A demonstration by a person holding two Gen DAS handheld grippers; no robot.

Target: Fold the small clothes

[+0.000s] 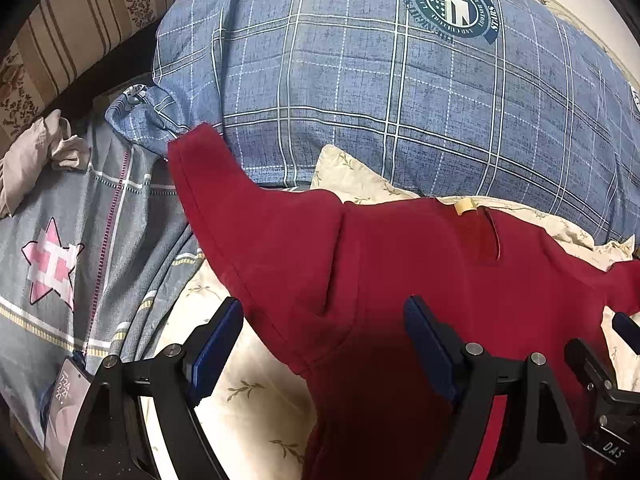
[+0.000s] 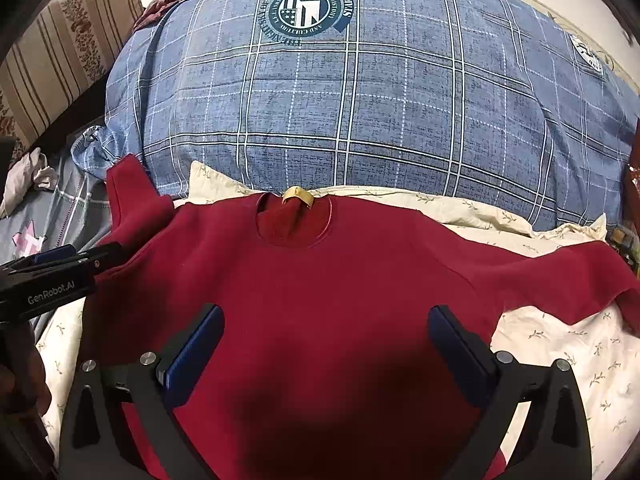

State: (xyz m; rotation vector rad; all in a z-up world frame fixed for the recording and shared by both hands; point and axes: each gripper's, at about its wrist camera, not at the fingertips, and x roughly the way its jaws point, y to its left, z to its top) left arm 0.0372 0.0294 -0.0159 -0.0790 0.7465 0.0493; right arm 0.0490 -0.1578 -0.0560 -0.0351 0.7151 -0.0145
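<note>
A dark red sweater [image 2: 328, 280] lies flat on the cream floral sheet [image 2: 560, 344], neck toward the blue plaid pillow, both sleeves spread out. Its yellow neck tag [image 2: 298, 196] shows at the collar. My right gripper [image 2: 326, 344] is open and empty, hovering over the sweater's body. My left gripper [image 1: 324, 344] is open and empty over the sweater's left side, near the left sleeve [image 1: 208, 184]. The left gripper also shows at the left edge of the right wrist view [image 2: 60, 264]. Part of the right gripper shows at the right edge of the left wrist view [image 1: 608, 360].
A big blue plaid pillow [image 2: 360, 100] lies just beyond the collar. A grey quilt with a pink star [image 1: 56, 264] lies left, with a phone [image 1: 66, 396] on it and a crumpled beige cloth [image 1: 36, 152]. A striped sofa [image 1: 64, 28] stands at the far left.
</note>
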